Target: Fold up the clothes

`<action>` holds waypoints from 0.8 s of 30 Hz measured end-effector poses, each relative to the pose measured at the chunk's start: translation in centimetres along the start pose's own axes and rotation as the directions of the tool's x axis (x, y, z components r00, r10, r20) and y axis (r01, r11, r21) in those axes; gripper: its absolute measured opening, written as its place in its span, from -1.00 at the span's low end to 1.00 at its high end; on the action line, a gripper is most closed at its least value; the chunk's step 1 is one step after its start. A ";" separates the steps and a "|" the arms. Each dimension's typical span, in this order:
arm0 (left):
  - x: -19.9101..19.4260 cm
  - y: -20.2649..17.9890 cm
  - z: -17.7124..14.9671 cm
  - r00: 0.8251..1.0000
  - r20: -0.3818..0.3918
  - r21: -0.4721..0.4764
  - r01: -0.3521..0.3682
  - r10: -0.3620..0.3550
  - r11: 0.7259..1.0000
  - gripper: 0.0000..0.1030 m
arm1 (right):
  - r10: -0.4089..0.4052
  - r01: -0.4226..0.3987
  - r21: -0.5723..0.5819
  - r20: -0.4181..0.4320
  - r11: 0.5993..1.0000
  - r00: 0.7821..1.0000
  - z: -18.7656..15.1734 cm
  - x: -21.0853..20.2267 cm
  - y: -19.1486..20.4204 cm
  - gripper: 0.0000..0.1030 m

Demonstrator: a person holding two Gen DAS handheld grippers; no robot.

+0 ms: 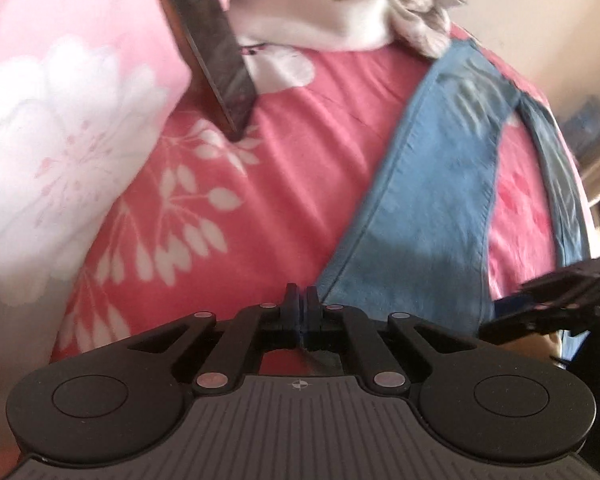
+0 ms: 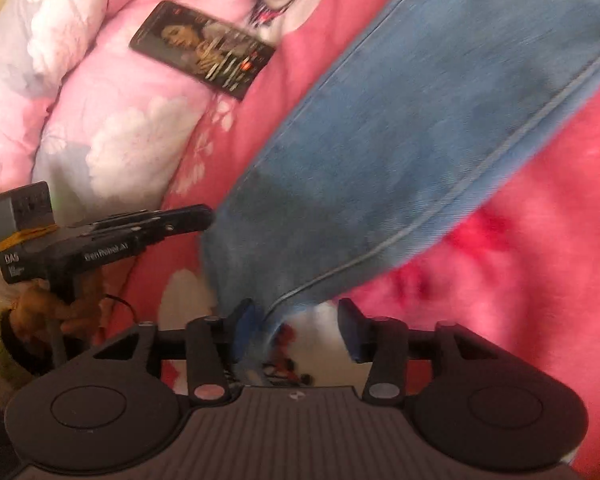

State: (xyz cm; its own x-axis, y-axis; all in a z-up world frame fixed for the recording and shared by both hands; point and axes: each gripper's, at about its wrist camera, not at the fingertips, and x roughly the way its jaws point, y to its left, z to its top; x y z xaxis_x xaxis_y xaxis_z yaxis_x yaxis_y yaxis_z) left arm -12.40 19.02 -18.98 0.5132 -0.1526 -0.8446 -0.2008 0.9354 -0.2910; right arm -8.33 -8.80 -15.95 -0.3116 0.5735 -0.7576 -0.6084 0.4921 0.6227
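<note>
A pair of blue jeans [image 2: 400, 140] lies stretched over a bed's red floral cover [image 1: 228, 184], with a person's two hand-held tools working at its near end. One leg runs as a long band from that end away toward the pile of pale clothes [image 1: 320, 12] beyond the jeans; in the left wrist view a second, narrower strip of denim splits off to the right of it, red cover showing between the two.

The left tool [image 1: 301, 306] has its jaws pressed together, a sliver of blue between them, so it appears to be pinching the jeans' near edge. The right tool [image 2: 296, 326] stands with jaws apart, the hem corner lying between them but not clamped.

As for progress, no finished fold shows: the jeans lie spread at length with the legs apart, so bringing the legs together and doubling the length appear to remain. Both views are blurred and the far end of the jeans is out of frame.

A lit phone [image 2: 204, 50] rests to the left of the jeans, against a pink quilt [image 2: 112, 92].
</note>
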 end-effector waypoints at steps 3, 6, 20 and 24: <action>-0.9 0.3 -0.1 0.997 -0.006 0.033 -0.074 0.074 0.997 -0.98 | -0.071 0.072 -0.009 0.047 0.997 0.996 -0.7 -2.1 -0.3 0.05; -2.6 0.3 -0.6 0.998 0.030 0.042 -0.063 0.062 0.997 -0.98 | -0.092 0.093 -0.001 0.136 0.996 0.986 -1.0 -4.4 -0.6 0.04; -1.7 -3.5 -0.6 0.991 0.025 0.097 0.127 -0.130 0.987 -0.44 | -0.067 0.058 0.038 0.322 0.998 0.944 -1.6 -7.0 -0.7 -0.11; -1.9 -2.3 -0.4 0.978 0.014 -0.004 0.208 -0.208 0.978 -0.29 | -0.045 0.028 0.058 0.307 0.998 0.951 -1.5 -6.1 -1.2 -0.11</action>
State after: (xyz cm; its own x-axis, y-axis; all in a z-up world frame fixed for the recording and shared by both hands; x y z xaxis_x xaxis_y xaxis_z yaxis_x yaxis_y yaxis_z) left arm -13.23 17.00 -16.88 0.5555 -0.3394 -0.7591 -0.0931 0.8818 -0.4623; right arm -6.82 -13.84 -12.39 -0.0451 0.7240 -0.6883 -0.5736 0.5454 0.6112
